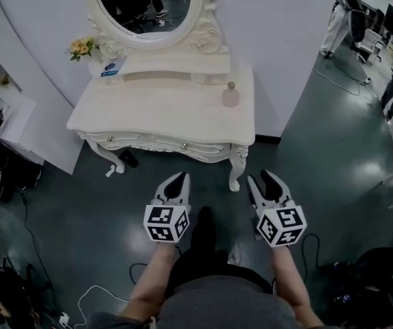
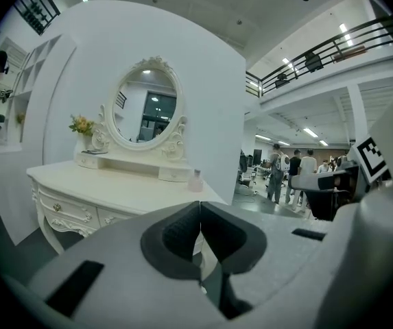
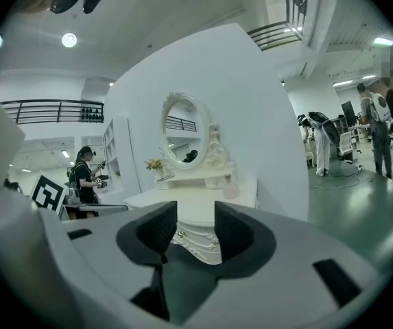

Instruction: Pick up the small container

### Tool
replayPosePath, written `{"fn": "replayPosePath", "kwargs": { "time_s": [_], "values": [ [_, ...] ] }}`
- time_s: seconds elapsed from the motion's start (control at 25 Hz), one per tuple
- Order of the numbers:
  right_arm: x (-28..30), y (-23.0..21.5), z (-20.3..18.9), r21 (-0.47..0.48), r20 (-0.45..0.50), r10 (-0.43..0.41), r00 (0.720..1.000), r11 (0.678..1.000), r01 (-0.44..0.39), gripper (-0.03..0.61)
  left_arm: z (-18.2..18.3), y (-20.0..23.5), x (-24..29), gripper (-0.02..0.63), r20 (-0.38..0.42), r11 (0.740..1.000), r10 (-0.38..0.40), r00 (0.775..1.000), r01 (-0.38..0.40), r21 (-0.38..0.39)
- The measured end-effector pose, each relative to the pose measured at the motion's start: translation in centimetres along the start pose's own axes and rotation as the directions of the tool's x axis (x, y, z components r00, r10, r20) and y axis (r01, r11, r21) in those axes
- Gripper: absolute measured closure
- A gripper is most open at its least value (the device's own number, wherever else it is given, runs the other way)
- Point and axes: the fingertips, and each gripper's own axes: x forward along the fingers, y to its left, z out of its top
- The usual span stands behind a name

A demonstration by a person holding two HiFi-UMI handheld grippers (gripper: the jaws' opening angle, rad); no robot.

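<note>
The small container [image 1: 230, 96] stands near the right edge of the white worktop [image 1: 162, 112], well ahead of both grippers; the left gripper [image 1: 180, 178] is closed and empty, the right gripper [image 1: 259, 178] open and empty

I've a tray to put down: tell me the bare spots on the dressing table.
The tabletop is bare across its middle and front, from the left edge to the small container at the right. Crowded: the back, with the drawer shelf, flowers and a packet.
</note>
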Motion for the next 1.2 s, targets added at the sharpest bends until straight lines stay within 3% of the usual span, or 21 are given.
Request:
{"fn": "replayPosePath", "kwargs": {
  "time_s": [1.2],
  "values": [
    [19.9, -3.7, 4.9, -0.029, -0.016, -0.122, 0.992, 0.992, 0.121, 0.360, 4.7, 12.7, 15.9, 0.606, -0.032, 0.996, -0.089, 0.996, 0.088, -0.021]
  ]
}}
